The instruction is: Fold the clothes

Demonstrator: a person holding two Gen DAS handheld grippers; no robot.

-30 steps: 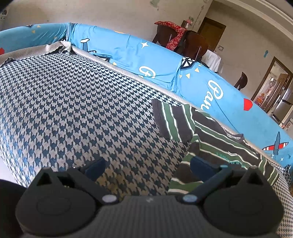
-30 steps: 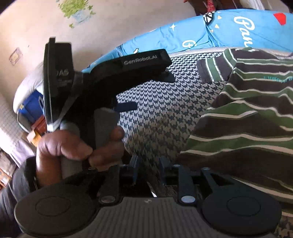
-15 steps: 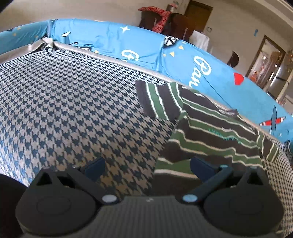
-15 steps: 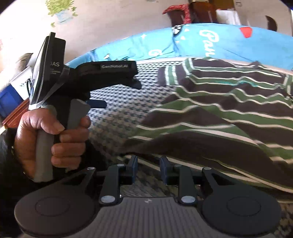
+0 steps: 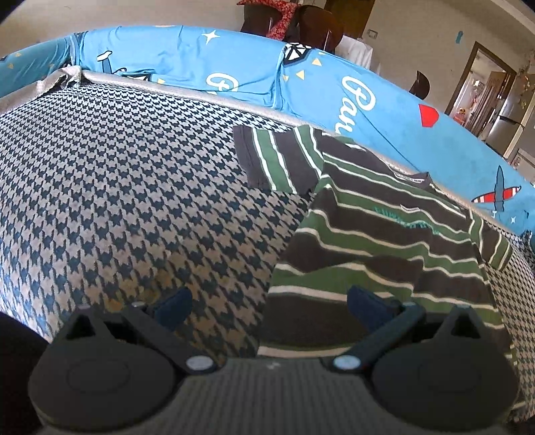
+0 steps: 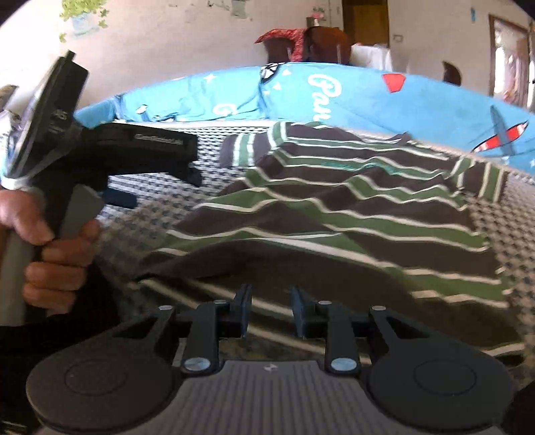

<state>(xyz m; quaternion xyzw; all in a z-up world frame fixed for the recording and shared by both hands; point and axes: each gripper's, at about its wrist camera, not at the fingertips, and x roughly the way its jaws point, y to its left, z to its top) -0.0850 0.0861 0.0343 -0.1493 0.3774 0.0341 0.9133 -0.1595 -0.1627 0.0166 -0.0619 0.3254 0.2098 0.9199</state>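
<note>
A T-shirt (image 5: 384, 241) striped dark brown, green and white lies spread flat on the houndstooth cover (image 5: 117, 184), neck toward the far edge and both short sleeves out to the sides. My left gripper (image 5: 269, 301) stands wide open just above the shirt's near left hem corner, nothing between its fingers. In the right wrist view the shirt (image 6: 351, 214) fills the middle. My right gripper (image 6: 271, 294) hovers over the near hem with only a narrow gap between its fingers, and no cloth is pinched. A hand (image 6: 50, 267) at the left holds the left gripper's handle.
A blue cartoon-print cloth (image 5: 234, 67) runs along the far edge of the cover. Beyond it stand dark chairs with a red cloth (image 5: 284, 20) and a doorway (image 5: 485, 90). Bare houndstooth cover lies left of the shirt.
Both grippers have come closer to the shirt's near hem. The right wrist view has swung from the left gripper and bare cover onto the shirt. Neither gripper's opening has changed.
</note>
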